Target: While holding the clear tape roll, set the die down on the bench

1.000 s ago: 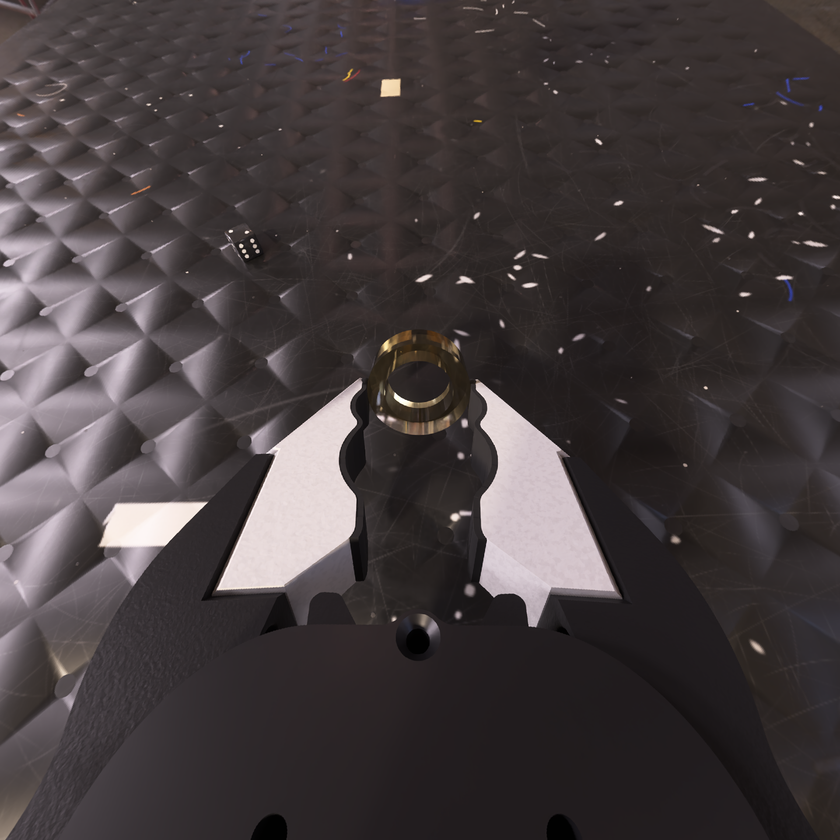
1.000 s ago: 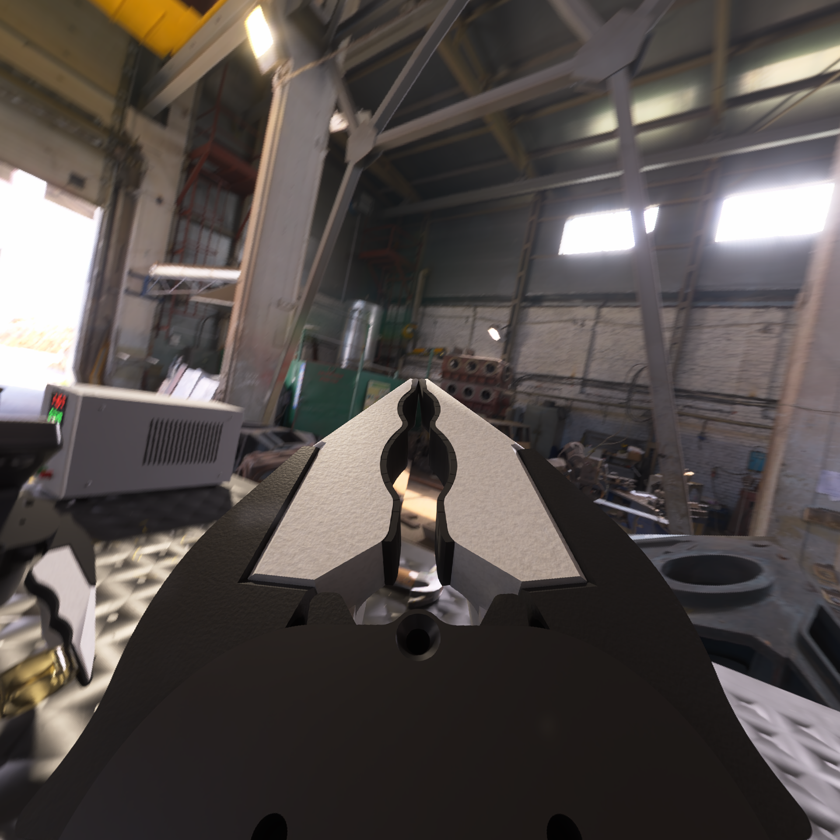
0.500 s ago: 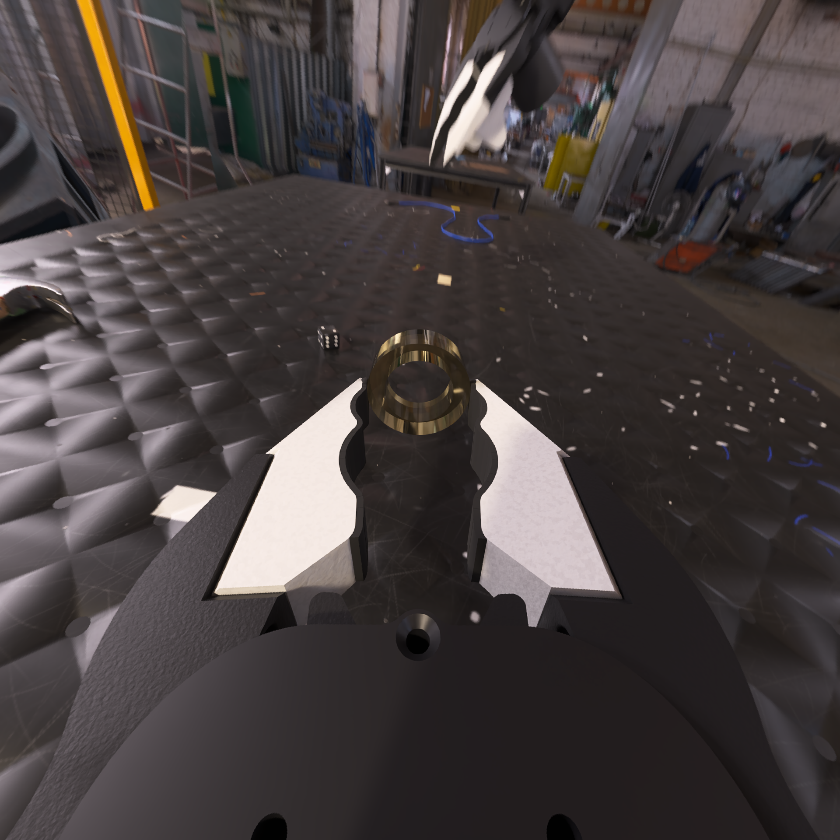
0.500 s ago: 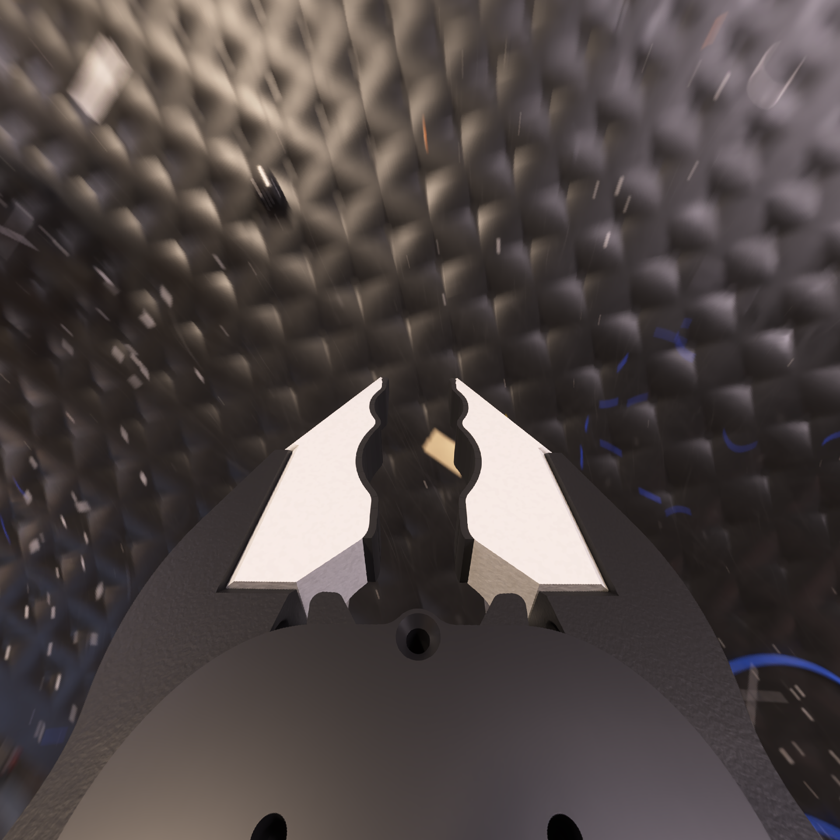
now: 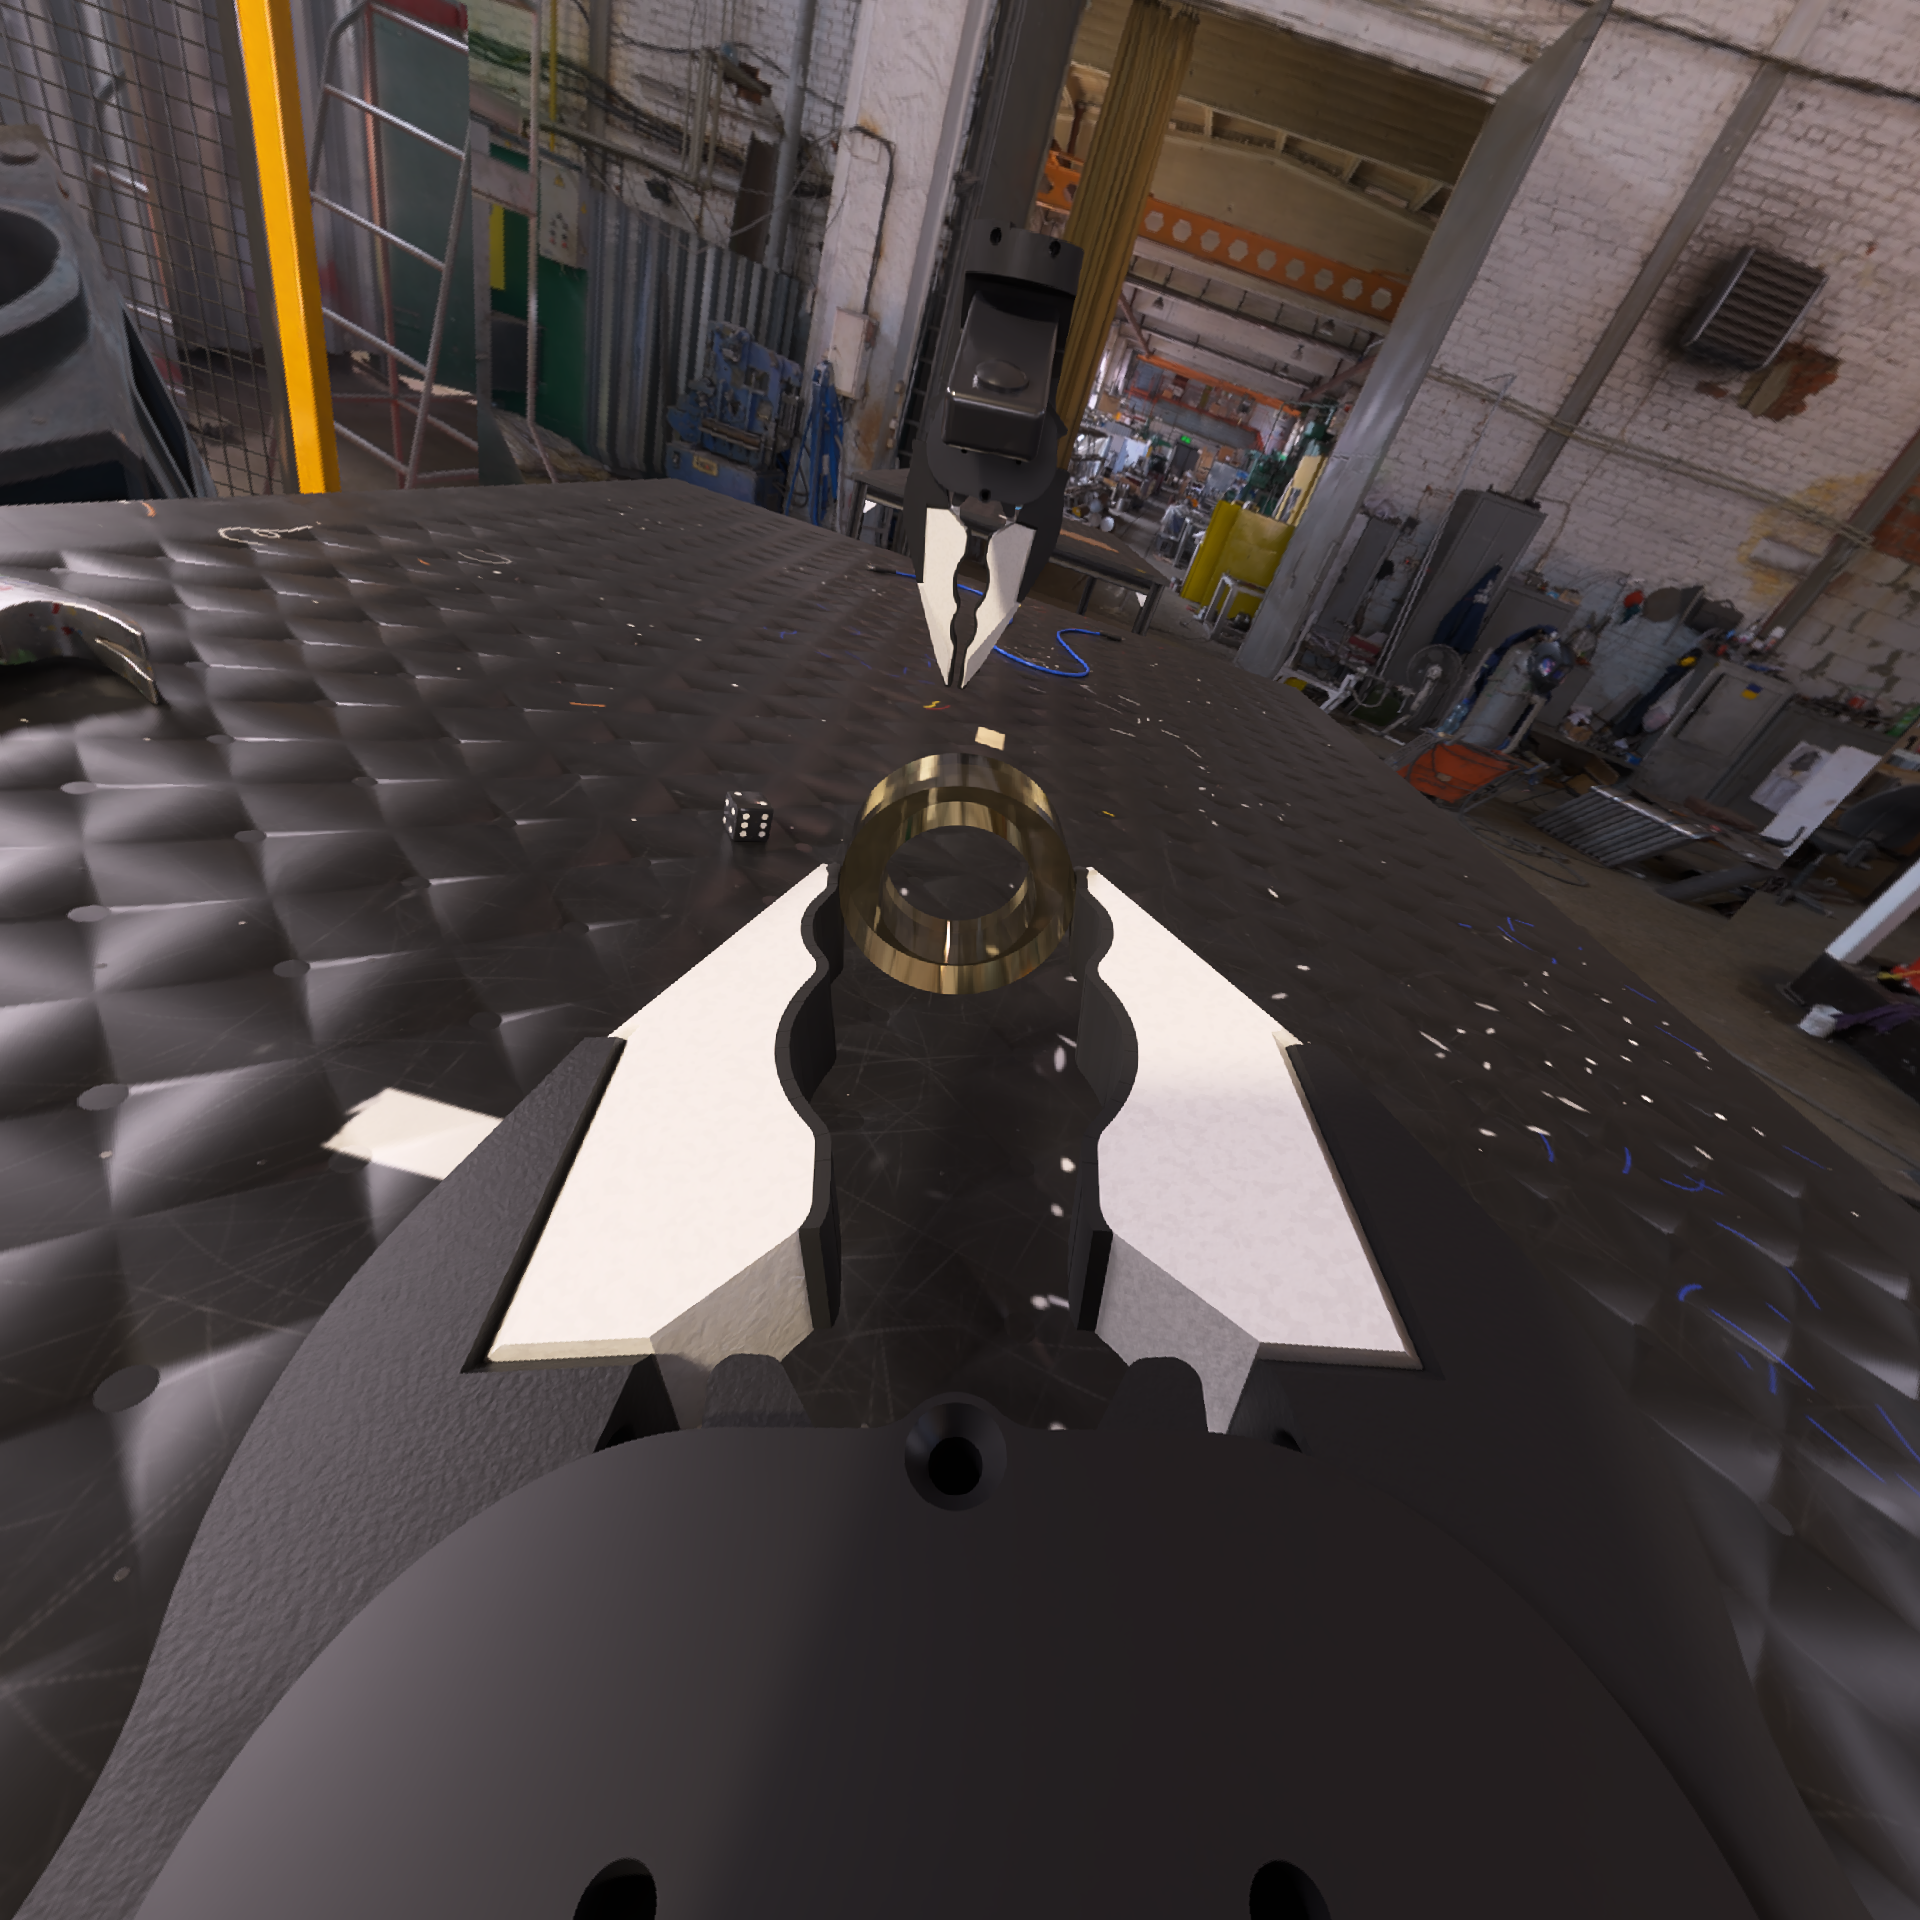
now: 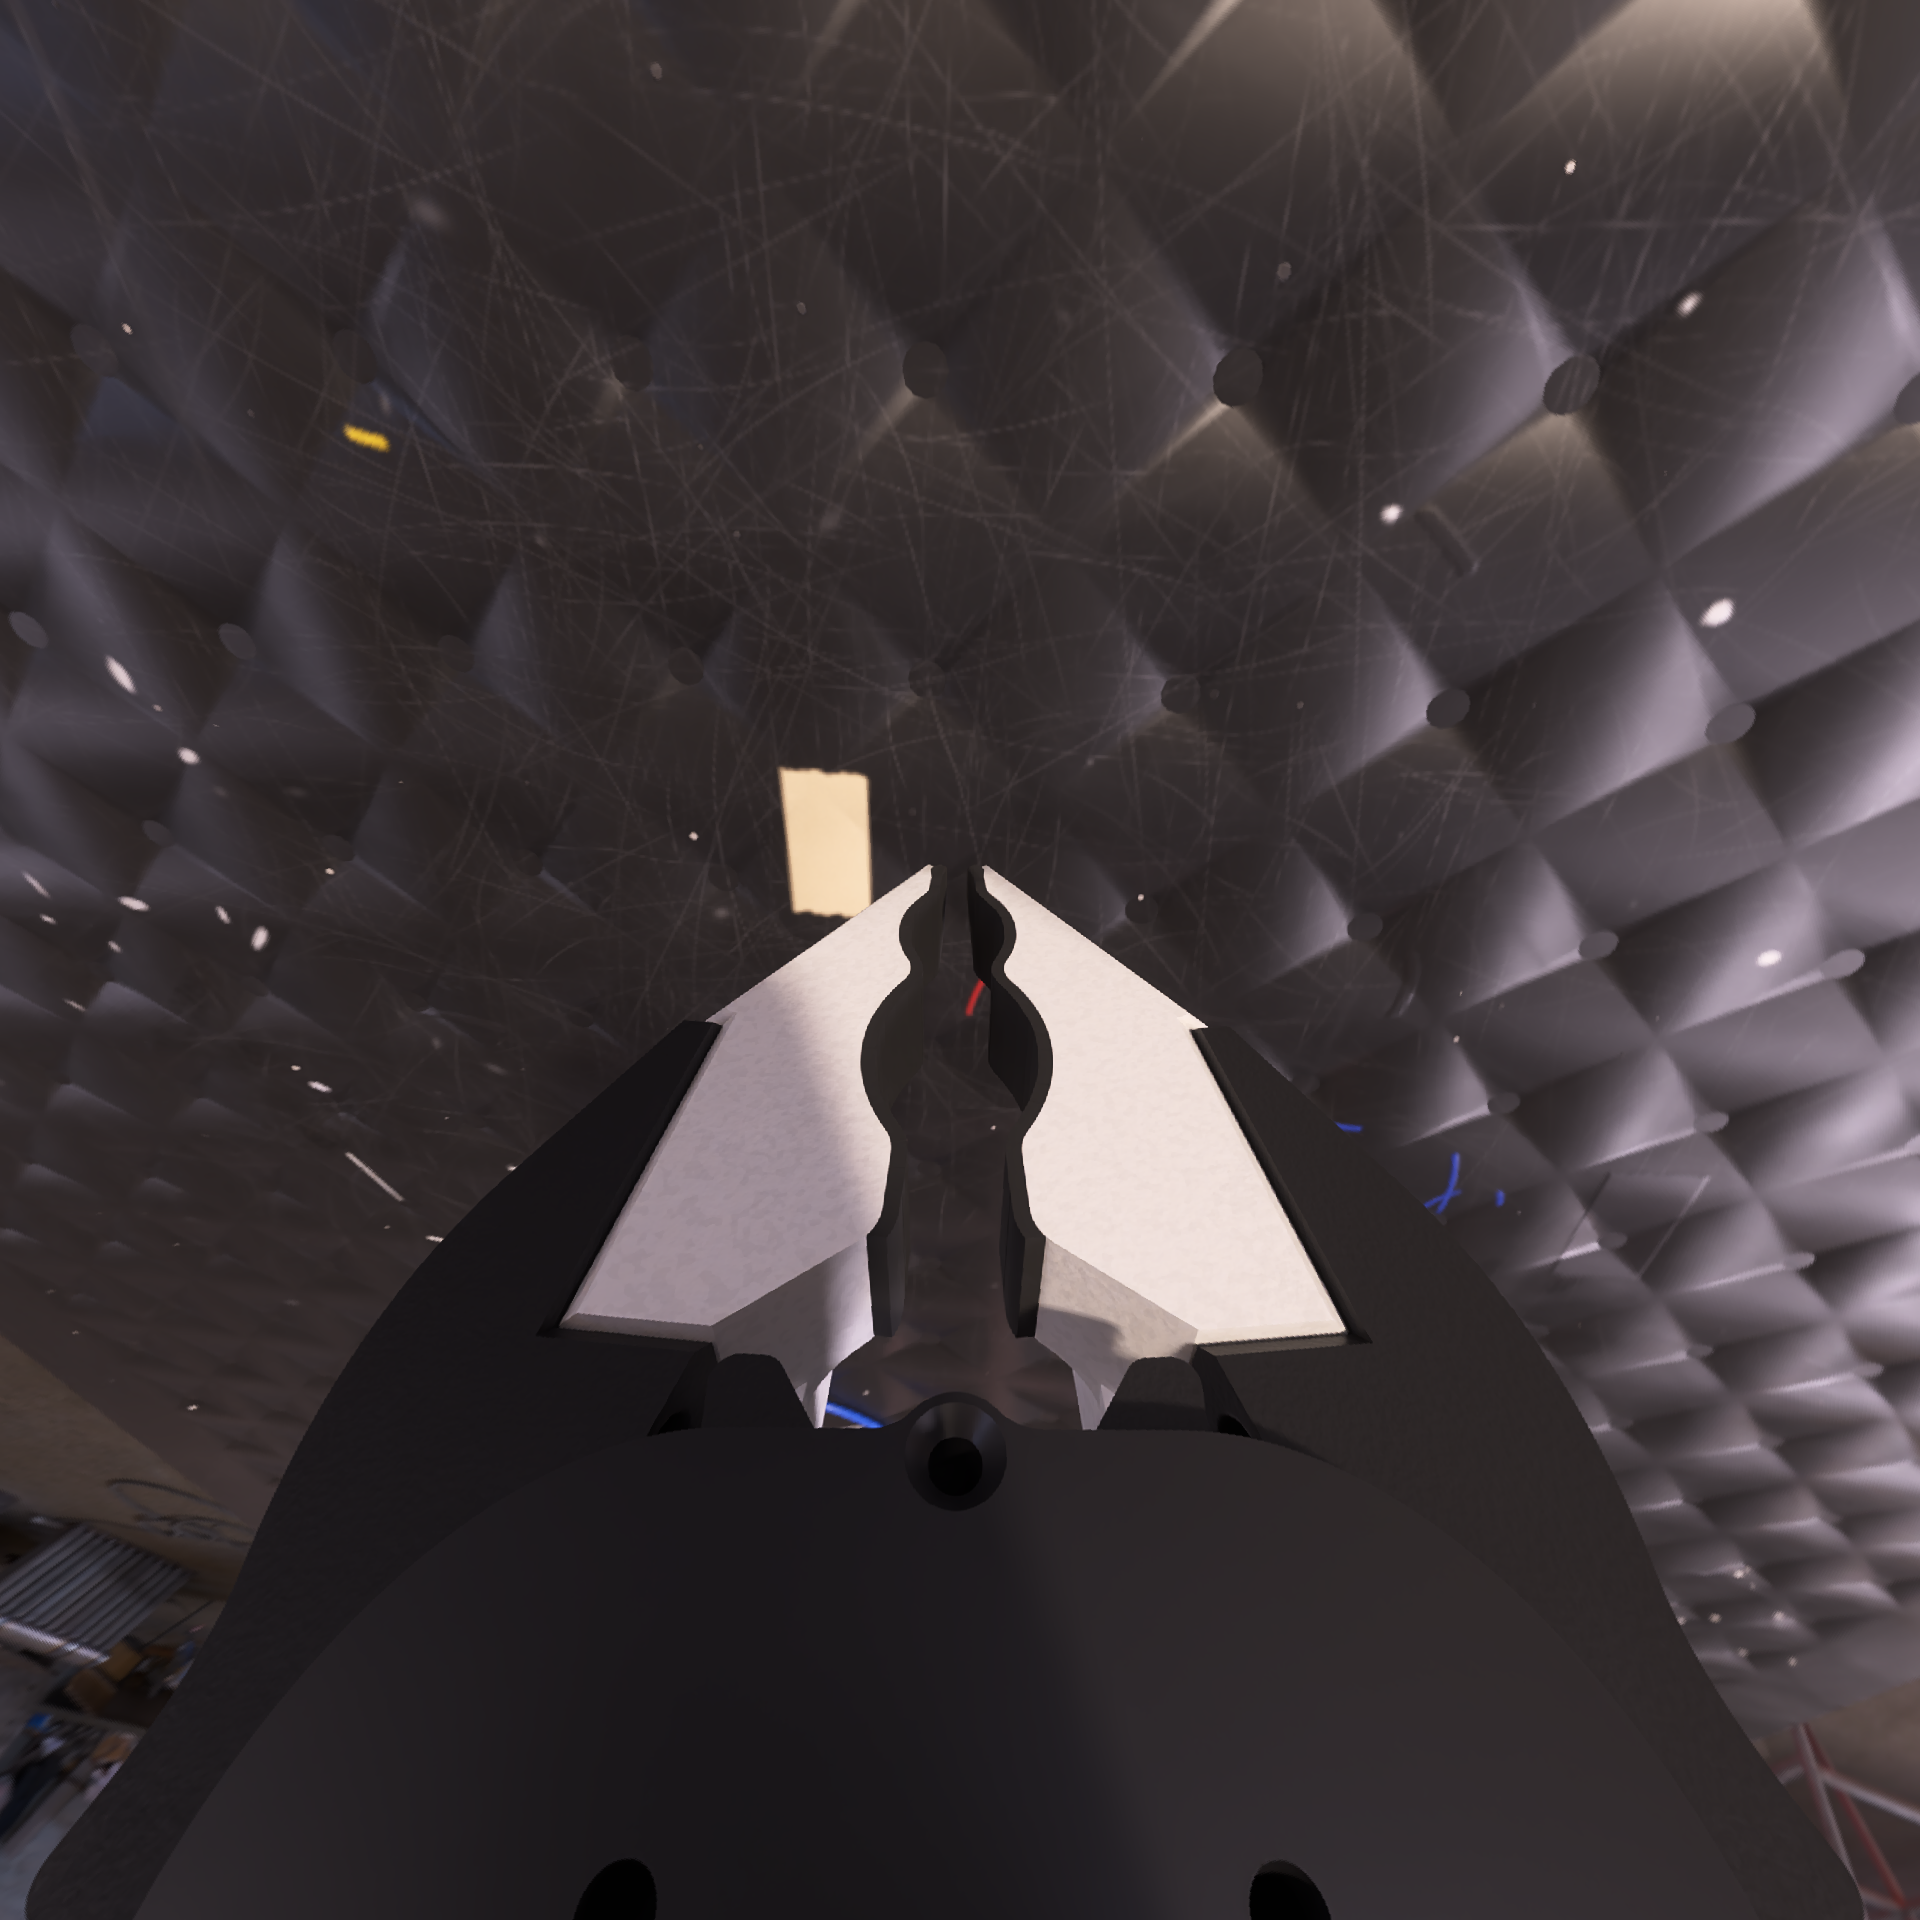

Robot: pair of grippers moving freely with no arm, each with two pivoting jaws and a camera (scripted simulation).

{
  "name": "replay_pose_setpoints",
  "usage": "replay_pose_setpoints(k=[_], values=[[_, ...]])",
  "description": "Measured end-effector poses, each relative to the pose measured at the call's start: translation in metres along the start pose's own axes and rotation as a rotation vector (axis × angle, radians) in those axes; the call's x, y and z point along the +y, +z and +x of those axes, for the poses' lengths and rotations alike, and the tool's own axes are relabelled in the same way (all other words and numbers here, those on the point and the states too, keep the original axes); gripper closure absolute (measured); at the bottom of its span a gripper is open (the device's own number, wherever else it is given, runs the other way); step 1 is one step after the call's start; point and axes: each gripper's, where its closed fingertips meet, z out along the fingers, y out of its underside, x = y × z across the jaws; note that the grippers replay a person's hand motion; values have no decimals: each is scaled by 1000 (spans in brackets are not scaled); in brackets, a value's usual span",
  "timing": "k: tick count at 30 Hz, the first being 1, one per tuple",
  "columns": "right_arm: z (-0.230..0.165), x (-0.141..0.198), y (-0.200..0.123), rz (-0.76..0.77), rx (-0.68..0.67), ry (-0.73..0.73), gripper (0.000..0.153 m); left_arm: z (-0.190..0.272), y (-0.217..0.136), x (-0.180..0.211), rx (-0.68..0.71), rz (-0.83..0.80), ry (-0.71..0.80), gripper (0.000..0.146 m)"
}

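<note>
My left gripper (image 5: 956,873) is shut on the clear amber-tinted tape roll (image 5: 961,961), held at the fingertips above the bench with its hole facing the camera. The small black die (image 5: 748,816) with white pips sits on the dark embossed metal bench (image 5: 416,831), just left of and beyond the roll, touched by neither gripper. My right gripper (image 6: 956,873) is shut and empty, pointing down close over the bench (image 6: 1351,623). It also shows in the left wrist view (image 5: 961,665), hanging tip-down beyond the roll.
Beige tape scraps lie on the bench (image 5: 987,738) (image 5: 410,1127), one just beside the right fingertips (image 6: 824,842). A curved metal piece (image 5: 73,634) lies far left. A blue cable (image 5: 1049,655) lies at the back. The bench edge runs along the right.
The left gripper has tilted up from looking down at the bench, still holding the roll. The right gripper swung down toward the bench, was open half a second ago, and is now shut.
</note>
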Motion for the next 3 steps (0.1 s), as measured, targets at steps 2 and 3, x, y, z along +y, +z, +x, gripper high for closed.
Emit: replay_pose_setpoints(k=[2, 3], values=[[2, -2, 5, 25, -3, -22, 148, -1, 0, 0, -6, 4, -2, 103], [3, -3, 6, 30, -5, -30, 148, -1, 0, 0, -6, 6, -5, 103]])
